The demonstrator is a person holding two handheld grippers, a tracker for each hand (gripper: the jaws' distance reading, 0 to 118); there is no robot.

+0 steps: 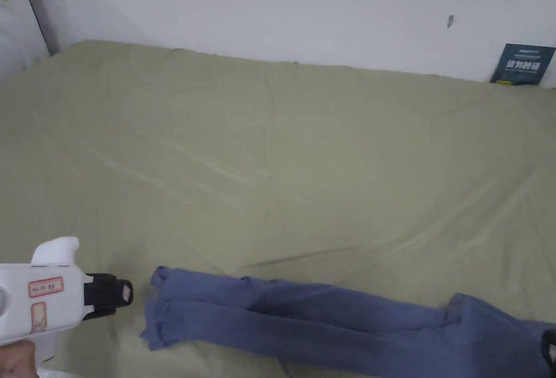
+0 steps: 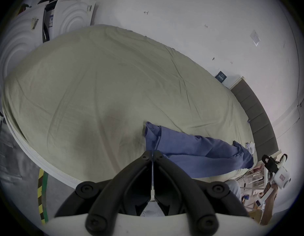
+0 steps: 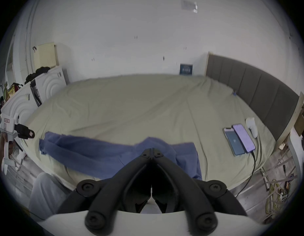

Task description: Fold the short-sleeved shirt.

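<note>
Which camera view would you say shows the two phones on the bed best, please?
The right gripper view: the two phones lie side by side near the grey headboard, screens up. The left gripper view gives a blurred glimpse there.

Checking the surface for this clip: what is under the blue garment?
The blue garment lies on the green sheet covering the bed, near its front edge. Whatever lies beneath the cloth itself is hidden.

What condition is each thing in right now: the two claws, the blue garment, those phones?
Left gripper: shut, empty, off the cloth.
Right gripper: shut; whether it touches the cloth is unclear.
Blue garment: bunched lengthwise on the bed sheet, unfolded.
Two phones: lying flat, screens lit.
</note>
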